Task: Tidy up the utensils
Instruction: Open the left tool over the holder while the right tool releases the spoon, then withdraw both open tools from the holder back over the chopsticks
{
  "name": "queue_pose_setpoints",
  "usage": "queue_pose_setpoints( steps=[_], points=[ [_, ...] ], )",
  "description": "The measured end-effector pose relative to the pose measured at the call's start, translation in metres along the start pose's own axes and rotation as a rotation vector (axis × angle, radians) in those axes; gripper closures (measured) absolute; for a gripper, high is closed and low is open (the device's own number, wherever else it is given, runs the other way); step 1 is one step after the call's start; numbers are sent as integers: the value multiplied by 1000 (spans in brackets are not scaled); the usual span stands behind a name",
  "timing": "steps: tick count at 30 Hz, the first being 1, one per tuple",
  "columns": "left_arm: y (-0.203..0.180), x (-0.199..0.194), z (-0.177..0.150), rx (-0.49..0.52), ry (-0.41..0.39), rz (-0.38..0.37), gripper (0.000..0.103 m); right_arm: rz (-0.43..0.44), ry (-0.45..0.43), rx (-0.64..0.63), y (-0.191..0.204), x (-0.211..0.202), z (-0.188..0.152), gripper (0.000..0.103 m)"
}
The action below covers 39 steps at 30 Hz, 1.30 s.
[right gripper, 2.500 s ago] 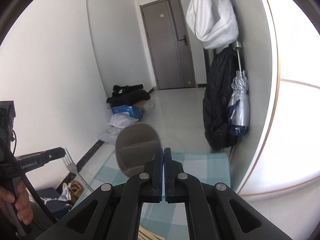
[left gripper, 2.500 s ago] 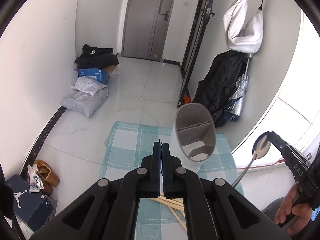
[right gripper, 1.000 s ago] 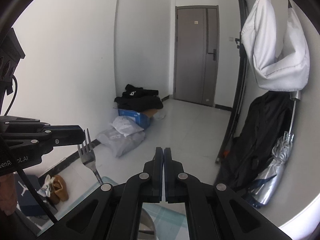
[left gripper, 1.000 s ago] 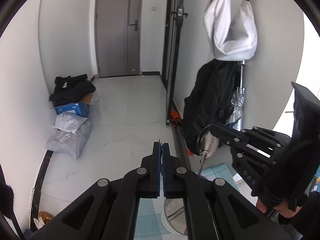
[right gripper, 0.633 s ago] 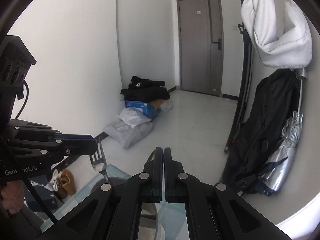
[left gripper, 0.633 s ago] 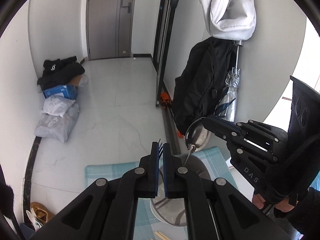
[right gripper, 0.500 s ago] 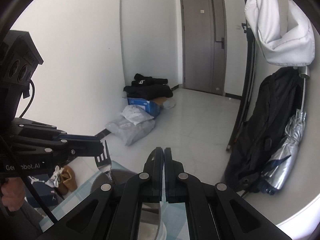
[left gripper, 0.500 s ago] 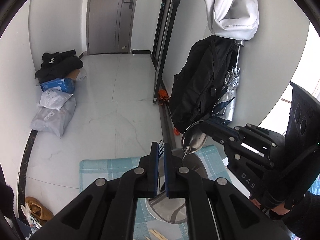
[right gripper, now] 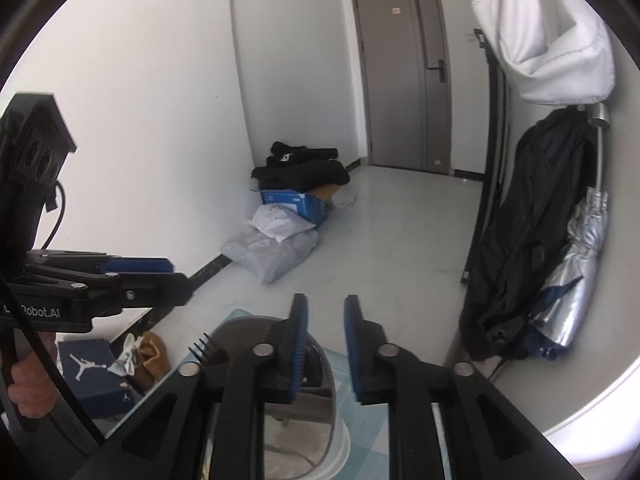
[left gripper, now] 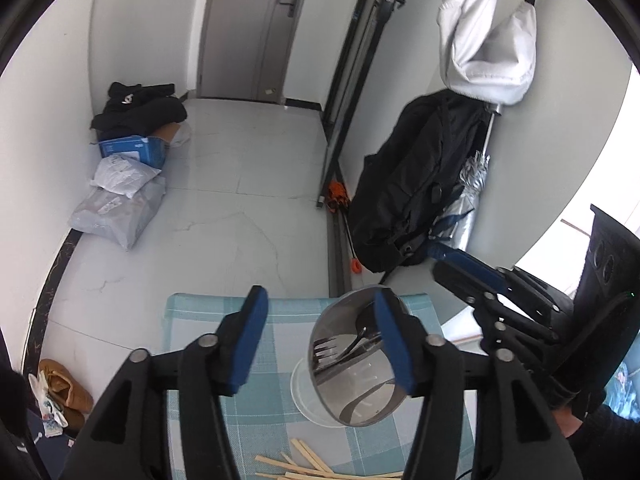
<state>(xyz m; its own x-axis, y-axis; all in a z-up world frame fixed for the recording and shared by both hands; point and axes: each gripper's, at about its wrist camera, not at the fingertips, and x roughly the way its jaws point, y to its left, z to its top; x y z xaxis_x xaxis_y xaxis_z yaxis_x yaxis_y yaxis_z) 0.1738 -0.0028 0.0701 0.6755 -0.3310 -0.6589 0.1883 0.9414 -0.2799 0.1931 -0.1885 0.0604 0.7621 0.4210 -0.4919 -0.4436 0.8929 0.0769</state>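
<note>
A grey utensil holder [left gripper: 352, 364] stands on the checked cloth [left gripper: 272, 396]. A fork [left gripper: 324, 350] and a spoon [left gripper: 362, 330] lie inside it. My left gripper [left gripper: 318, 322] is open and empty just above the holder's left side. My right gripper [right gripper: 325, 324] is open and empty above the holder [right gripper: 244, 330]; the fork's tines [right gripper: 202, 346] stick up at its left rim. The right gripper shows in the left wrist view [left gripper: 464, 270], the left gripper in the right wrist view [right gripper: 160, 272].
Several wooden chopsticks [left gripper: 308, 466] lie on the cloth near me. Beyond the table edge is the floor with parcels [left gripper: 120, 204], a black jacket [left gripper: 416, 184] and an umbrella [left gripper: 468, 196] on the right wall, and shoes [left gripper: 66, 392] at the left.
Both grippers opened. The fork left my left gripper and the spoon left my right gripper; both now sit in the holder. The views tilted down toward the table.
</note>
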Motion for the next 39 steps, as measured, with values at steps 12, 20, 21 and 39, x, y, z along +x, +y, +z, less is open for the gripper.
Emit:
queue_pose_setpoints(
  steps=[12, 20, 21, 39],
  points=[
    [11, -48, -23, -129, -117, 115, 21, -45, -85, 63, 10, -71, -6, 53],
    [-2, -82, -50, -131, -218, 168, 7, -40, -120, 82, 34, -105, -22, 36],
    [-3, -85, -54, -132, -229, 174, 6, -40, -123, 86, 36, -108, -25, 33],
    [21, -85, -139, -212, -271, 212, 1, -31, -58, 127, 72, -123, -100, 18]
  ],
)
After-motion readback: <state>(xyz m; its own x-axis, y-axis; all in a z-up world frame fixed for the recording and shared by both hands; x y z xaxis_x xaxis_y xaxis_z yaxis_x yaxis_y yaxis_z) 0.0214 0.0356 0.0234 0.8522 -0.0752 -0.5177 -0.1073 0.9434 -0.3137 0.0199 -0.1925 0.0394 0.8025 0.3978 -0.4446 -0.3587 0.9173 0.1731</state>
